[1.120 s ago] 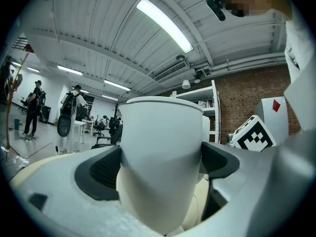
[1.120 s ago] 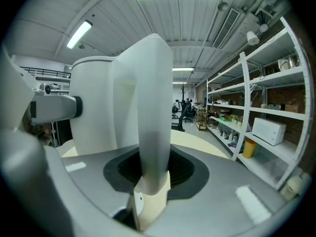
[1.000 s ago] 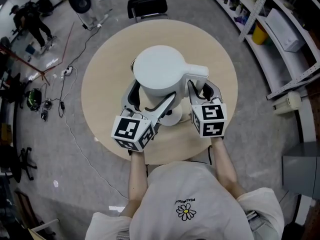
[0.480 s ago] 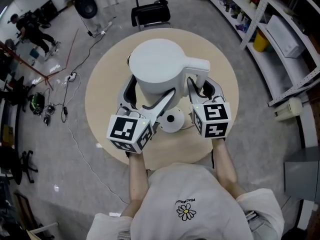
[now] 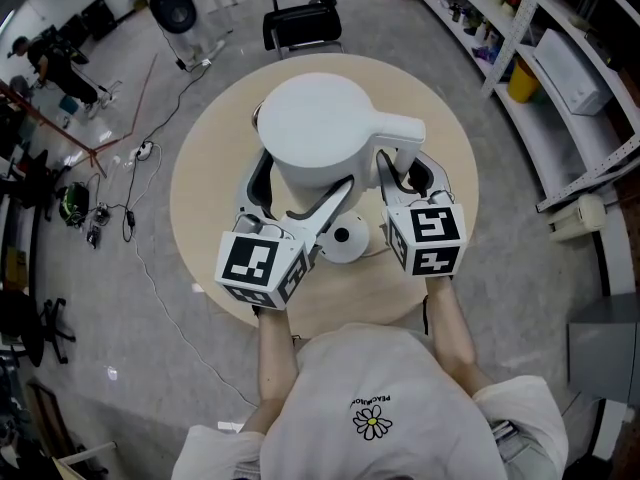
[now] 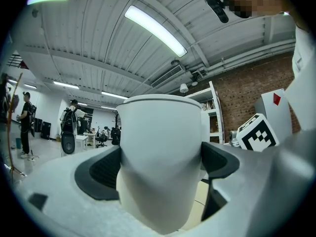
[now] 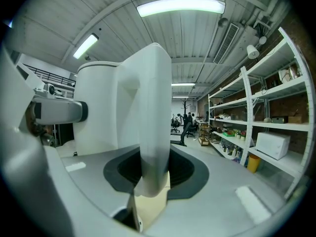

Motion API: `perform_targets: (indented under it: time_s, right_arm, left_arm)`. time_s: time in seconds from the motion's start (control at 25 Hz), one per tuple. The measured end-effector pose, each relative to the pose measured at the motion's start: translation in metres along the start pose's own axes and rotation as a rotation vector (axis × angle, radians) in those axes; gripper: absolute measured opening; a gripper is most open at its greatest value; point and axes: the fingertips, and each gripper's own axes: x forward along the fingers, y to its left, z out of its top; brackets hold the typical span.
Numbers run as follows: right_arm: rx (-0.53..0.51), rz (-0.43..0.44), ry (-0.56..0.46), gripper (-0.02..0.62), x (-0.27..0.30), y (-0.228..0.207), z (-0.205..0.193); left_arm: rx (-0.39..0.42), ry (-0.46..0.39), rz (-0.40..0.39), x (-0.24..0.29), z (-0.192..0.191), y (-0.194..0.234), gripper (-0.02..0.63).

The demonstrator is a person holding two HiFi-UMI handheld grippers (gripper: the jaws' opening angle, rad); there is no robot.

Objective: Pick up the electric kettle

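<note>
The white electric kettle (image 5: 315, 133) hangs in the air above the round table (image 5: 210, 198), clear of its round white base (image 5: 345, 240). My left gripper (image 5: 295, 196) is shut on the kettle's body (image 6: 158, 167), one dark pad against each side. My right gripper (image 5: 403, 175) is shut on the kettle's handle (image 7: 153, 127), which stands upright between its jaws. In the head view the handle (image 5: 398, 131) sticks out to the right of the lid. Both marker cubes sit close to the person's chest.
The base's cord runs off to the right across the tabletop. A black chair (image 5: 300, 18) stands behind the table. Metal shelves (image 5: 560, 58) with boxes and bottles line the right side. Cables and gear lie on the floor at left.
Both grippers have risen with the kettle between them. The kettle looks larger in the head view, and more of its base shows beneath it.
</note>
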Motion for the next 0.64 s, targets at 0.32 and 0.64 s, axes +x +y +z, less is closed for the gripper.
perform_targets:
  time_s: [0.32, 0.64]
  right_arm:
    - [-0.001, 0.015, -0.011, 0.114, -0.006, 0.002, 0.004]
    - [-0.016, 0.018, -0.021, 0.114, -0.013, 0.004, 0.007]
  left_arm:
    - [0.004, -0.005, 0.010, -0.005, 0.004, -0.004, 0.518]
    - [-0.016, -0.013, 0.016, -0.011, 0.005, -0.007, 0.518]
